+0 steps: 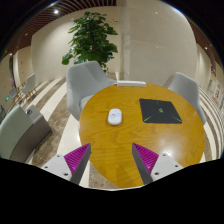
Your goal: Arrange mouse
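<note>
Approaching the white mouse (pixel 115 116) on the round table (pixel 100 150), I hold the gripper (pixel 112 160) wide and empty; next I must descend over it

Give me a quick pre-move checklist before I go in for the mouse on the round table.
1. Gripper fingers apart: ok, open with nothing between them.
2. White mouse in view: ok, beyond the fingers on the round table.
3. Path to mouse free: ok, only bare tabletop lies between.
4. Black mouse pad located: ok, to the right of the mouse, apart from it.
5. Mouse already on pad: not ok, it sits on bare wood.
6. Mouse heading: cannot tell.
</note>
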The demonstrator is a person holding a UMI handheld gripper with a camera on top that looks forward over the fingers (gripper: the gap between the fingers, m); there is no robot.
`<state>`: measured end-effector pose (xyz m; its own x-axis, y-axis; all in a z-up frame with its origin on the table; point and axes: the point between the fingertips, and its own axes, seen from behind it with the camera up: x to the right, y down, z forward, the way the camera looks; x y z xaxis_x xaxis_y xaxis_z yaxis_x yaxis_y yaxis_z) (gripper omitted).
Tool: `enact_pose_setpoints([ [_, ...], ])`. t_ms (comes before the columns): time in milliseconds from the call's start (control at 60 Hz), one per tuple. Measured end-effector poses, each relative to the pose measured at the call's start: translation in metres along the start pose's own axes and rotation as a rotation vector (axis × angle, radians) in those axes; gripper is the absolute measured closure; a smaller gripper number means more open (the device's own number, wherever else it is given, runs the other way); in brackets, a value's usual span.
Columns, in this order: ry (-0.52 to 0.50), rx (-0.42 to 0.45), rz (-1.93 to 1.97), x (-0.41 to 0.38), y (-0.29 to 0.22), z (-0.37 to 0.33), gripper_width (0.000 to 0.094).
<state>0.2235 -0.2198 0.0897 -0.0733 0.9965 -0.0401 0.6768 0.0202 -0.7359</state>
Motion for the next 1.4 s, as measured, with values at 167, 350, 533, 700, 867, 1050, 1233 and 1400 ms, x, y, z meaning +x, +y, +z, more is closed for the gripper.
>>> enact_pose_setpoints([
  [167, 0.034, 0.04, -0.007, 0.002, -0.021, 0.058, 0.0069],
  [350, 0.053, 0.046, -0.013, 0.004, -0.04, 0.118, 0.0067],
  [533, 0.068, 0.035, 0.001, 0.01, -0.051, 0.166, 0.0067],
  [700, 0.073, 0.02, 0.0, 0.013, -0.054, 0.2, 0.0067],
  [867, 0.074, 0.019, 0.005, 0.013, -0.063, 0.221, 0.0068],
  [1050, 0.069, 0.022, 0.021, 0.012, -0.075, 0.234, 0.0193],
  [1233, 0.096, 0.013, 0.038, 0.02, -0.075, 0.237, 0.0484],
  [1400, 0.094, -0.006, 0.075, 0.018, -0.076, 0.231, 0.0568],
])
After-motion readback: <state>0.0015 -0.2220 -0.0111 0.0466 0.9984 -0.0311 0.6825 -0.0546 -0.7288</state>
